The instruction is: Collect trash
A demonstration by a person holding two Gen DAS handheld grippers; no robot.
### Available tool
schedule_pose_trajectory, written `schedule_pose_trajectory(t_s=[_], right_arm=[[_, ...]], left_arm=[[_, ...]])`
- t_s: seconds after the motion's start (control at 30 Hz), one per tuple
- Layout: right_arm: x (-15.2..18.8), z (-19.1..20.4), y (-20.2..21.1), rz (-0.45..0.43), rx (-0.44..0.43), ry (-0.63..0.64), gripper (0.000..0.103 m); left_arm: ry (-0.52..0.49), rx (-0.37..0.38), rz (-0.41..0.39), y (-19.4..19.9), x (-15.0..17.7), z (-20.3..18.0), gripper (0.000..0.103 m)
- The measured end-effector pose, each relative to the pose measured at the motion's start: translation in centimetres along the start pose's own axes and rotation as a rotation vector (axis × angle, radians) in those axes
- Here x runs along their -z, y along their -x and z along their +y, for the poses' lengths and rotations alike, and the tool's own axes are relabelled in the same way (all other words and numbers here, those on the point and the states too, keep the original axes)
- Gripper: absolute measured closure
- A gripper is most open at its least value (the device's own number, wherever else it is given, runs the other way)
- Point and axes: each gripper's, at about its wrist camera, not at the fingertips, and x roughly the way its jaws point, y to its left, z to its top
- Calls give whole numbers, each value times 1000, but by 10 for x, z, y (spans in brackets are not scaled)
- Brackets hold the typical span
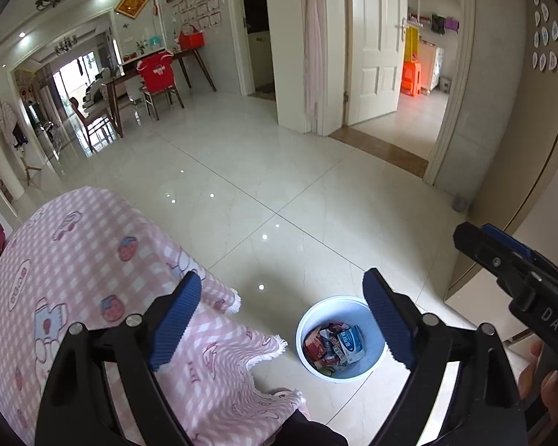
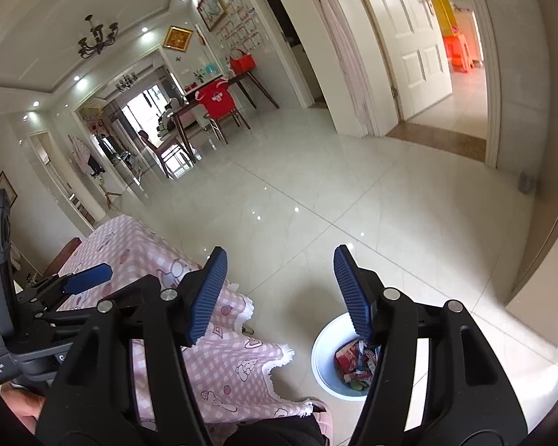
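Observation:
A pale blue bin [image 1: 308, 319] stands on the floor below the table, with several red and white wrappers [image 1: 333, 345] lying in it. My left gripper [image 1: 279, 290] hangs above and to the left of the bin, open, with nothing between its blue pads. My right gripper [image 2: 279, 264] is open too and holds nothing; its right finger covers part of the bin [image 2: 323, 353] and the wrappers [image 2: 349, 362]. In the left wrist view the right gripper [image 1: 502, 256] shows at the right edge, with a hand [image 1: 547, 379] below it.
A table under a pink checked cloth [image 1: 74, 278] with cartoon prints fills the lower left, its fringe hanging near the bin. Glossy white floor tiles [image 1: 279, 186] stretch ahead to a dining table with chairs [image 1: 156, 81], an open white door [image 1: 375, 37] and a brown door [image 1: 539, 148] at right.

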Motion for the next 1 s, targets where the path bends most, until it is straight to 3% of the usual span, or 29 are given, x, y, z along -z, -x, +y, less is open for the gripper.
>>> schedule_pose_trajectory(t_s=[0.63,1.0], right_arm=[[14,107,178,-228,-113,281,23],[30,127,237,-311,-153,324,20]], left_arm=[[124,-192,-369,223,41,32,6],[122,-250,-468,291,64,20,6]])
